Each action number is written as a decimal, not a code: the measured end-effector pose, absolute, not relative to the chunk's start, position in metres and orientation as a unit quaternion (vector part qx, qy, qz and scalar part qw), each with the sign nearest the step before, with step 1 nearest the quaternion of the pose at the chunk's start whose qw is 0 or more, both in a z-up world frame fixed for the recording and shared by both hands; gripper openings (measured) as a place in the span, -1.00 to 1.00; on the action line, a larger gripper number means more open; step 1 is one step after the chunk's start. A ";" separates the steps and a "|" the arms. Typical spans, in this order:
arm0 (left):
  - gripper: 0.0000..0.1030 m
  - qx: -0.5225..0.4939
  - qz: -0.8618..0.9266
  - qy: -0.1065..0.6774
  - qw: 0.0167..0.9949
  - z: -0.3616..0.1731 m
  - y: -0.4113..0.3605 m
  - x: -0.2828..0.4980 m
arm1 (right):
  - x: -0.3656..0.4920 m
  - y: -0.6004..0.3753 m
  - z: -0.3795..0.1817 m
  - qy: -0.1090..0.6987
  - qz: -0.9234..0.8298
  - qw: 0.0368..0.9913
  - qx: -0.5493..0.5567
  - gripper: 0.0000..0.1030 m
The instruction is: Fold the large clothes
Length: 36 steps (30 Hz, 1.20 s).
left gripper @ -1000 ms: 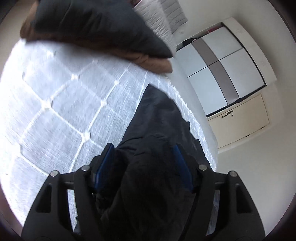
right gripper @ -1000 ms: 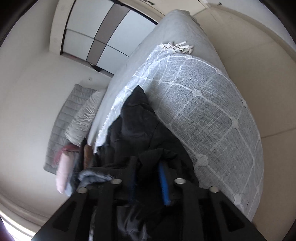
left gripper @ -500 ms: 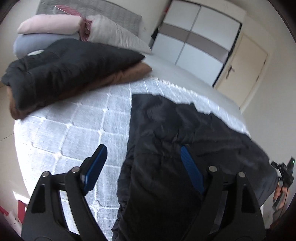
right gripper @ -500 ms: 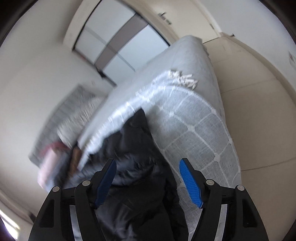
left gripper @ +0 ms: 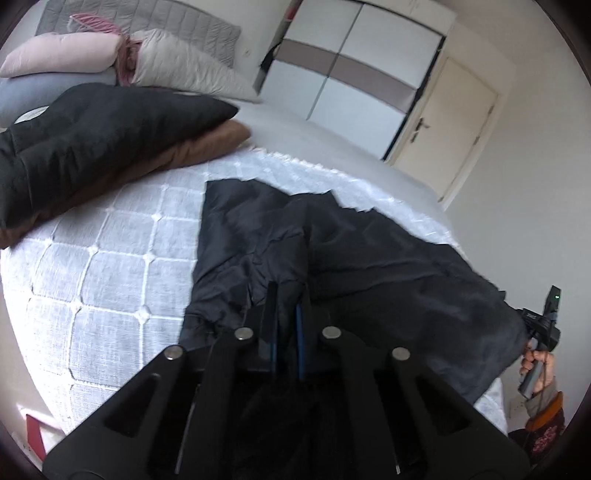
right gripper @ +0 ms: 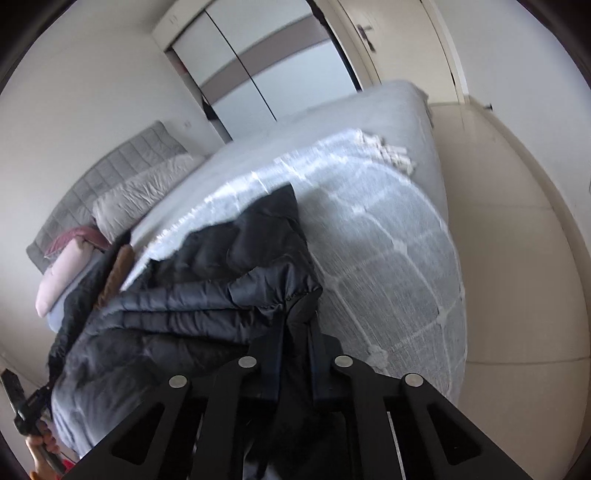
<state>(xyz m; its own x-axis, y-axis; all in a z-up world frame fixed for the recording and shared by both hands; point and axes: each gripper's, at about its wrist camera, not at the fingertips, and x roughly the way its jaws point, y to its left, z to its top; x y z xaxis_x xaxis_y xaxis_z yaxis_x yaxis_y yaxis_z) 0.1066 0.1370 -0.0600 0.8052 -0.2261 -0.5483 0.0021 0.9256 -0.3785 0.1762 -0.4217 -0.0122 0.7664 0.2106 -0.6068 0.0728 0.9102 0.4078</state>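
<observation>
**Dark jacket pinched at both ends over the bed**

Jacket fabric fills the foreground of both wrist views. The dark padded jacket [left gripper: 369,266] lies spread across the white grid-patterned blanket [left gripper: 110,280] at the near end of the bed, its near edge lifted off the blanket. The left gripper [left gripper: 286,295] has its fingers pressed together on a fold of that cloth, the blue pads nearly meeting with fabric bunched between them. In the right wrist view the right gripper [right gripper: 295,310] likewise pinches the jacket [right gripper: 207,295], clamped beside a gathered, elasticated edge (a cuff or hem, hard to tell which). From the left wrist view the right gripper [left gripper: 543,325] shows at the far right edge, held in the person's hand [left gripper: 537,365], with the jacket stretched between the two tools.

Further up the bed, a black cushion [left gripper: 92,140] rests on a brown one [left gripper: 207,144]. Behind them, pale pillows [left gripper: 177,70] are stacked against the grey quilted headboard [left gripper: 147,18]. Past the bed stand a white wardrobe [left gripper: 354,74] with a grey band and, beside it, a cream door [left gripper: 454,122].
</observation>
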 end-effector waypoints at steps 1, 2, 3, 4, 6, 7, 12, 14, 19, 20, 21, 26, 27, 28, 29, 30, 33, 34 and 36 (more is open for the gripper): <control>-0.87 -0.180 -0.063 0.302 0.934 -0.057 0.135 0.105 | 0.171 -0.421 -0.007 0.328 0.037 0.921 0.206 -0.84; -0.87 -0.175 -0.063 0.297 0.937 -0.054 0.133 0.102 | 0.169 -0.420 -0.004 0.321 0.035 0.925 0.202 -0.85; -0.87 -0.167 -0.061 0.290 0.940 -0.051 0.130 0.099 | 0.163 -0.419 0.002 0.307 0.028 0.932 0.192 -0.86; -0.87 -0.163 -0.058 0.284 0.943 -0.049 0.128 0.097 | 0.159 -0.418 0.007 0.295 0.024 0.937 0.188 -0.86; -0.88 -0.156 -0.049 0.273 0.948 -0.044 0.126 0.094 | 0.150 -0.417 0.016 0.272 0.021 0.944 0.184 -0.86; -0.88 -0.154 -0.042 0.266 0.951 -0.042 0.125 0.093 | 0.145 -0.416 0.021 0.257 0.021 0.949 0.182 -0.87; -0.89 -0.147 -0.001 0.226 0.963 -0.025 0.118 0.087 | 0.134 -0.405 0.044 0.210 0.001 0.965 0.159 -0.87; -0.89 -0.140 0.019 0.217 0.966 -0.017 0.114 0.091 | 0.139 -0.397 0.053 0.198 -0.015 0.969 0.146 -0.87; -0.89 -0.127 0.065 0.207 0.968 0.002 0.115 0.130 | 0.180 -0.378 0.069 0.186 -0.052 0.973 0.126 -0.87; -0.89 -0.123 0.073 0.205 0.968 0.005 0.116 0.141 | 0.195 -0.373 0.071 0.182 -0.062 0.974 0.120 -0.87; -0.89 -0.119 0.080 0.204 0.968 0.007 0.118 0.149 | 0.206 -0.371 0.071 0.181 -0.068 0.974 0.119 -0.87; -0.89 -0.097 0.115 0.222 0.963 -0.002 0.123 0.208 | 0.273 -0.364 0.055 0.212 -0.090 0.966 0.122 -0.87; -0.89 -0.088 0.120 0.230 0.962 -0.006 0.123 0.221 | 0.290 -0.361 0.051 0.223 -0.092 0.964 0.115 -0.88; -0.89 -0.075 0.127 0.238 0.960 -0.011 0.122 0.235 | 0.307 -0.358 0.047 0.234 -0.099 0.962 0.103 -0.88; -0.89 -0.064 0.134 0.243 0.959 -0.015 0.121 0.248 | 0.316 -0.356 0.045 0.239 -0.101 0.961 0.095 -0.88; -0.89 -0.057 0.140 0.246 0.957 -0.018 0.121 0.260 | 0.330 -0.352 0.044 0.245 -0.105 0.961 0.080 -0.88; -0.89 -0.061 0.145 0.255 0.954 -0.024 0.123 0.288 | 0.358 -0.343 0.043 0.249 -0.112 0.960 0.054 -0.88; -0.89 -0.066 0.145 0.256 0.953 -0.025 0.125 0.292 | 0.368 -0.341 0.044 0.251 -0.112 0.960 0.048 -0.88; -0.89 -0.072 0.148 0.254 0.953 -0.025 0.131 0.307 | 0.383 -0.338 0.046 0.252 -0.110 0.961 0.044 -0.88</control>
<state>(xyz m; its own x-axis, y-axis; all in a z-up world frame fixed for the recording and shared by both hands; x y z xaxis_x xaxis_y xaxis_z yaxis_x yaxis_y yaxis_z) 0.3072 0.1311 -0.0251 0.8269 0.2461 -0.5055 -0.3195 0.9455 -0.0622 0.3830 -0.3377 0.0455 0.8491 -0.1892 -0.4932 0.2339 0.9718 0.0299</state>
